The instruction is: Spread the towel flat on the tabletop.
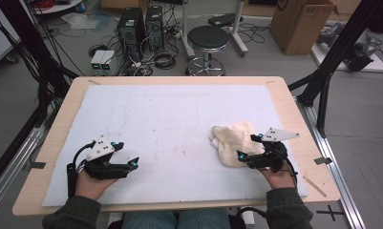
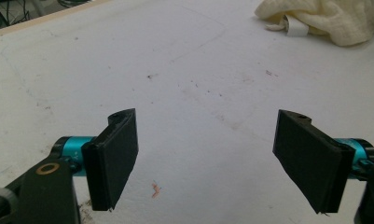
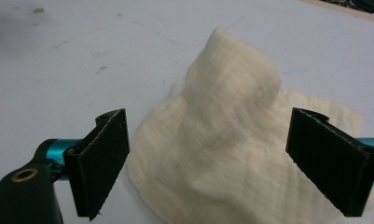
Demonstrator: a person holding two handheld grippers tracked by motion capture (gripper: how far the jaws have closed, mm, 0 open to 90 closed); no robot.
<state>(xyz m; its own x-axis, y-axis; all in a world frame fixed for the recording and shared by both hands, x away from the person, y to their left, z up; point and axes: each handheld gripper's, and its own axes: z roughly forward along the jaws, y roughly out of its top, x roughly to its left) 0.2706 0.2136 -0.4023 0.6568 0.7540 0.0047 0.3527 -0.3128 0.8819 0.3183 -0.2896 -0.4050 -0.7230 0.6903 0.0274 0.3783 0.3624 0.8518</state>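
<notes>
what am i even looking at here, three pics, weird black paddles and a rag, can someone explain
A person sits at a table covered by a white mat, holding hand-held tongs in each hand. The high view looks down from above: left tongs, right tongs. The other two pictures come from cameras riding on the tongs, so the black paddles are their jaws. Both stand open and hold nothing. A crumpled cream cloth lies on the mat, with the right tongs poised at it.

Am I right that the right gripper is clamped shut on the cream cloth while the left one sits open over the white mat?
Not quite. The right gripper is open too: the right gripper view shows its jaws spread wide on either side of the cream cloth, not closed on it. The left gripper is indeed open over the white mat.
</notes>
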